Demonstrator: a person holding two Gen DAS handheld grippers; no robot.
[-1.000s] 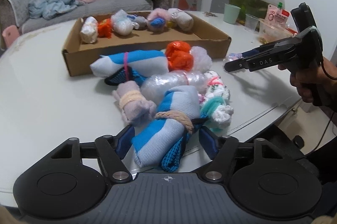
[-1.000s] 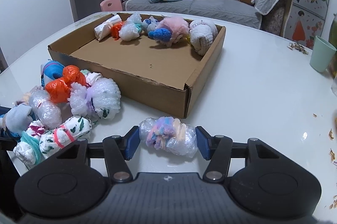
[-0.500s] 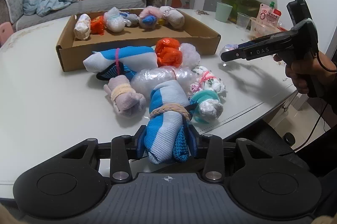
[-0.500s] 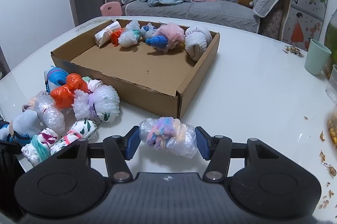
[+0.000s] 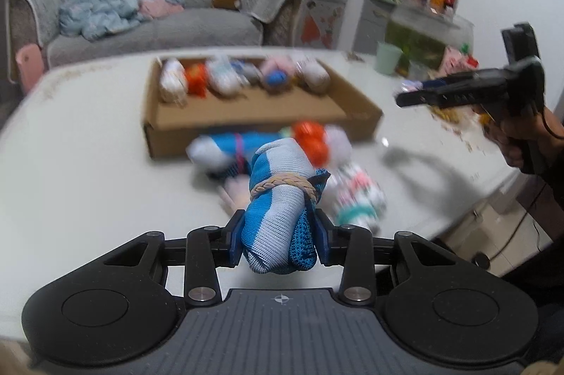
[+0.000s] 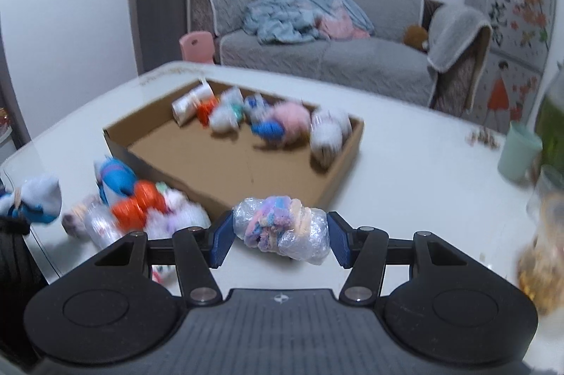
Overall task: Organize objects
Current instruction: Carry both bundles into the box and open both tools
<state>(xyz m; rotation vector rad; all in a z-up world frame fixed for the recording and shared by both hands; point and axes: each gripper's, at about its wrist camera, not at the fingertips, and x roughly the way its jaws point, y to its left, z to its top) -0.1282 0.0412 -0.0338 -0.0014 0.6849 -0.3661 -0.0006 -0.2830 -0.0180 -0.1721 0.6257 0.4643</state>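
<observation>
My left gripper (image 5: 278, 242) is shut on a blue and white rolled sock bundle (image 5: 278, 198) tied with a tan band, held above the table. My right gripper (image 6: 280, 239) is shut on a plastic-wrapped pastel bundle (image 6: 282, 228), also off the table. A cardboard box (image 5: 246, 108) with several bundles along its far wall sits on the white table; it also shows in the right wrist view (image 6: 225, 159). A pile of loose bundles (image 5: 310, 142) lies in front of the box, and shows in the right wrist view (image 6: 141, 205). The right gripper shows in the left wrist view (image 5: 458, 91).
A green cup (image 6: 518, 151) and a container with yellow contents (image 6: 539, 255) stand at the table's right. A fish tank (image 5: 423, 32) and shelves are behind. A grey sofa (image 6: 317, 50) stands beyond the table. The table edge (image 5: 458, 219) runs near the right.
My left gripper closed on the blue and white bundle and lifted it off the table. My right gripper rose with the pastel bundle still in it.
</observation>
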